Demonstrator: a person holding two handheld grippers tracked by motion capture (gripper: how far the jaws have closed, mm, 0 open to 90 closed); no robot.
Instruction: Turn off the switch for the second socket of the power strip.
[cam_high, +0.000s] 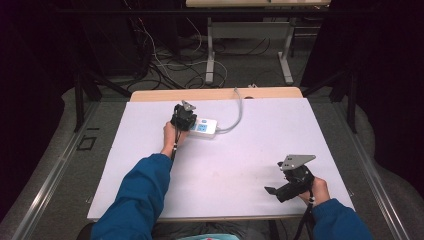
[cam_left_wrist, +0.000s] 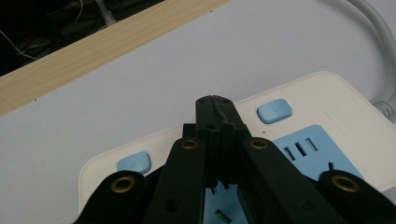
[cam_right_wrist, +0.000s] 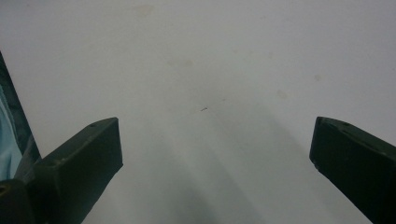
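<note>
Surface: white top, wooden strip along far edge. Floor: grey, strewn with tangled black and white cables. Second table beyond, pale metal legs. Dark drapes, probably curtains, both sides. Lighting dim, room edges near black.

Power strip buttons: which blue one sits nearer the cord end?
The blue button right of the shut left gripper, toward the grey cord; the other button is farther away.

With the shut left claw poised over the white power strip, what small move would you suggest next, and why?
Probably ease the left claw down and toward one of the blue switch buttons on the white power strip: its jaws are closed to a tip between two buttons, seemingly pressing neither. The right claw rests open over bare table.
</note>
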